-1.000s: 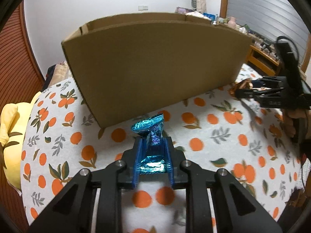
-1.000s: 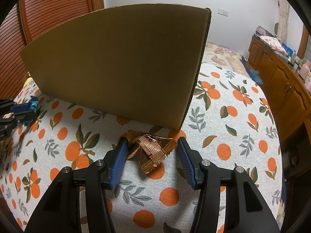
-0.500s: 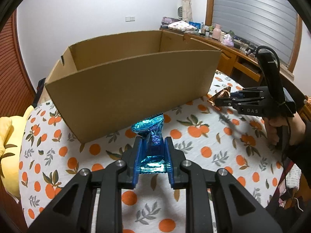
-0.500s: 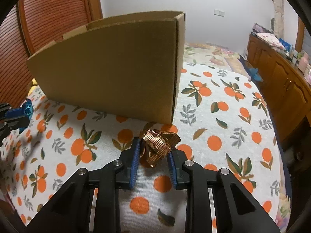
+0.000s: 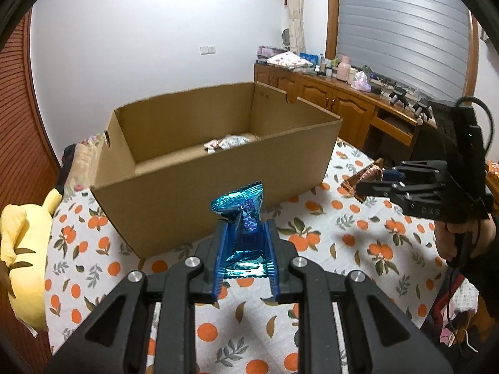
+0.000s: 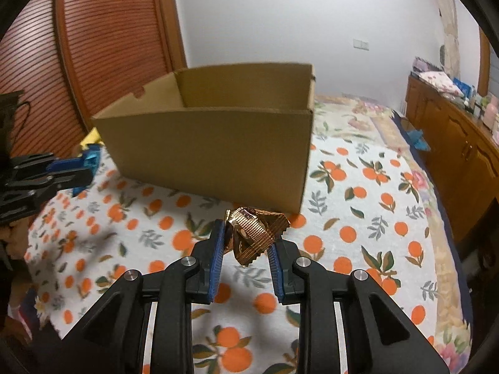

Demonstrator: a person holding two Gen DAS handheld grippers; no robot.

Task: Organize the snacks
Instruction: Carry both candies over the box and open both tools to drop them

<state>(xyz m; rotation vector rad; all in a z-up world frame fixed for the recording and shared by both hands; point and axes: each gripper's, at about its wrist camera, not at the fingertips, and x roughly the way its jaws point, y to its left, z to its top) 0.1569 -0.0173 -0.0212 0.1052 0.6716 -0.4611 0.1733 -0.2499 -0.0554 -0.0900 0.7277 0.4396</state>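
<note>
The orange-print cloth [image 5: 327, 243] covers the surface that carries everything; whether a table or a bed lies under it I cannot tell. On it stands the open cardboard box [image 5: 193, 193], filling the 12 o'clock part of both wrist views, with one pale wrapped snack [image 5: 229, 141] already lying on its floor. A yellow plush toy [image 5: 21, 249] rests at 9 o'clock in the left view, just off the box's corner.

The left claw [image 5: 244, 244] is pinching a blue foil snack [image 5: 241, 218], its crimped end standing up clear of the cloth and short of the box's near wall. The right claw [image 6: 248, 243] has just been closing and now pinches a crumpled copper foil snack [image 6: 255, 230], held in the air near the box's right front corner; in the left view it sits at 3 o'clock.

The step in hand looks like the carry: both snacks picked, neither yet over the box. Next, each claw probably needs to clear the near rim, reach over the opening, then spread to drop its snack inside.
</note>
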